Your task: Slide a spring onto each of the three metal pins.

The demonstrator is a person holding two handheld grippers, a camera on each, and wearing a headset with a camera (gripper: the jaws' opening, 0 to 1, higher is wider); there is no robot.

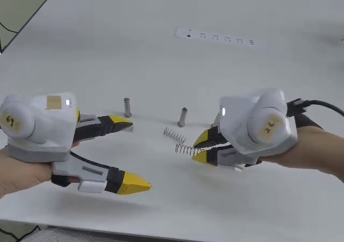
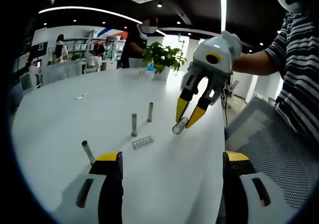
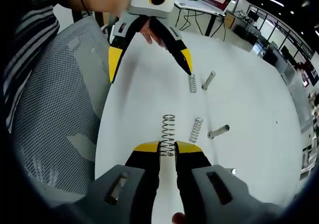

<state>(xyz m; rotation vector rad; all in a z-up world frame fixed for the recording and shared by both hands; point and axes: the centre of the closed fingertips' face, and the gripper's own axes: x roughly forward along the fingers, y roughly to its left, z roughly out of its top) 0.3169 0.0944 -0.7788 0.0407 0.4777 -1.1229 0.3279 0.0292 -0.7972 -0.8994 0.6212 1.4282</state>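
Two metal pins [image 1: 127, 107] [image 1: 183, 116] stand upright on the white table [image 1: 161, 64]. My right gripper [image 1: 200, 148] is shut on one end of a spring [image 1: 185, 149], held just above the table with the spring pointing left. In the right gripper view this spring [image 3: 168, 133] sticks out ahead of the shut gripper [image 3: 168, 147]. A second spring [image 1: 174, 135] lies loose near the middle pin. A third spring [image 1: 128, 128] lies by the upper tip of my left gripper [image 1: 134, 155], which is open and holds nothing. The left gripper view has three pins [image 2: 87, 152] [image 2: 133, 124] [image 2: 150, 112].
A white power strip [image 1: 220, 37] lies at the far side of the table. A grey mesh chair [image 3: 60, 109] stands at the table's near edge. People and desks are in the background of the left gripper view.
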